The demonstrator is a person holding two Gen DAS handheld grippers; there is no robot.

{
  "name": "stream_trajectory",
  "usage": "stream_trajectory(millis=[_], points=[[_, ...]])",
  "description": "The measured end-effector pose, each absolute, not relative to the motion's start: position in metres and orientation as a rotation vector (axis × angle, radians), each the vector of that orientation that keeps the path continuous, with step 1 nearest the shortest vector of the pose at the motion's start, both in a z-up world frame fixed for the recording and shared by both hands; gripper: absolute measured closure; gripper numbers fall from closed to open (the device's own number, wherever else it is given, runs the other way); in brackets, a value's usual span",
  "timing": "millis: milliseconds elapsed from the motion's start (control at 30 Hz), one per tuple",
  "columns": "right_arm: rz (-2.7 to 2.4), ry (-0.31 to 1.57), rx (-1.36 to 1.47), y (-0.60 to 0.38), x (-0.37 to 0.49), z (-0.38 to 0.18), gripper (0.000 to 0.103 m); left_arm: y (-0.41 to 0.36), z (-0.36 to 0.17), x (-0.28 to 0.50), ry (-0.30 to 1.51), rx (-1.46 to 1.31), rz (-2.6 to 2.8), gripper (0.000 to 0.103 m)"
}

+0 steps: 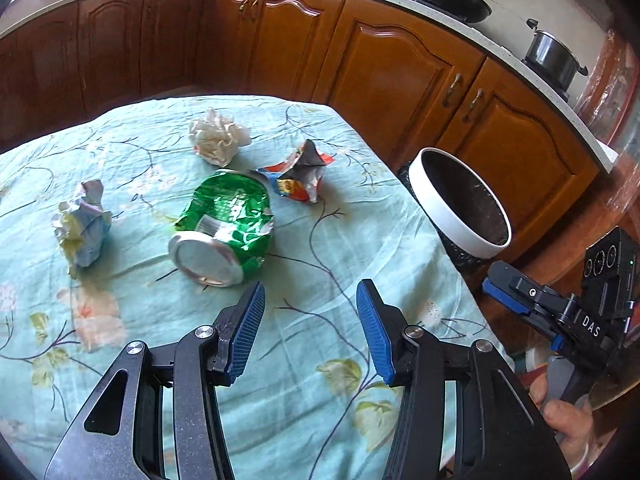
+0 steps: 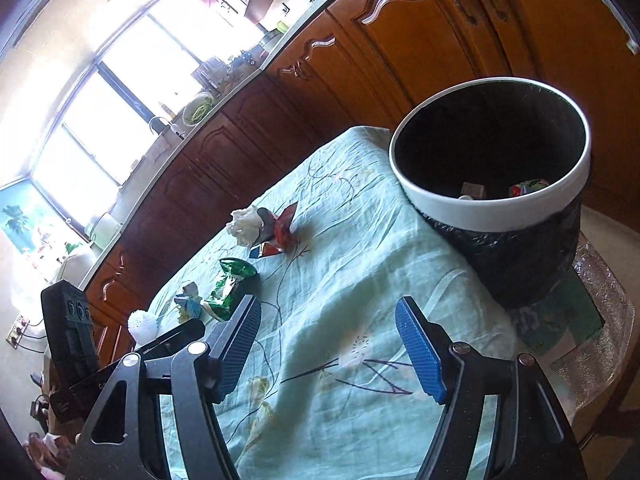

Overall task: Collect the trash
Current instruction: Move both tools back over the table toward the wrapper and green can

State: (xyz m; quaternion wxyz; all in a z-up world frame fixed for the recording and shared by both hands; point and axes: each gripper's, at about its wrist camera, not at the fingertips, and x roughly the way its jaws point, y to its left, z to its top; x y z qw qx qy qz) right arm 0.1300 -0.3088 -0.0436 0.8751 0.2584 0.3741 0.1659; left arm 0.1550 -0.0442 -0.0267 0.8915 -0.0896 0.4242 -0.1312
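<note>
A crushed green can [image 1: 224,224] lies on the teal floral tablecloth [image 1: 320,380], just beyond my left gripper [image 1: 310,292], which is open with nothing between its blue pads. Around the can lie a white paper ball [image 1: 218,140], a torn red and silver wrapper [image 1: 298,174] and a crumpled blue-yellow paper [image 1: 82,224]. A white-rimmed bin [image 2: 496,212] lined with a black bag stands at the table's right edge, with some trash inside. My right gripper [image 2: 328,312] hangs open and empty over the cloth, in front of the bin. The can [image 2: 230,284] and the wrapper [image 2: 276,232] lie farther off to its left.
Brown kitchen cabinets [image 1: 400,72] under a pale counter run behind the table, with a wok [image 1: 452,0] and a pot [image 1: 554,58] on the stove. The right tool's black housing [image 1: 600,280] hangs beside the bin [image 1: 452,216]. A white knobbly ball [image 2: 142,322] sits near the table's left end.
</note>
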Motion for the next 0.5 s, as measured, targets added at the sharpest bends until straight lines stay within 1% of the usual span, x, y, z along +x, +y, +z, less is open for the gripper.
stream_trajectory(millis=[500], points=[[0.464, 0.858, 0.515, -0.242, 0.144, -0.052, 0.031, 0.016, -0.032, 0.139, 0.865, -0.236, -0.174, 0.055]])
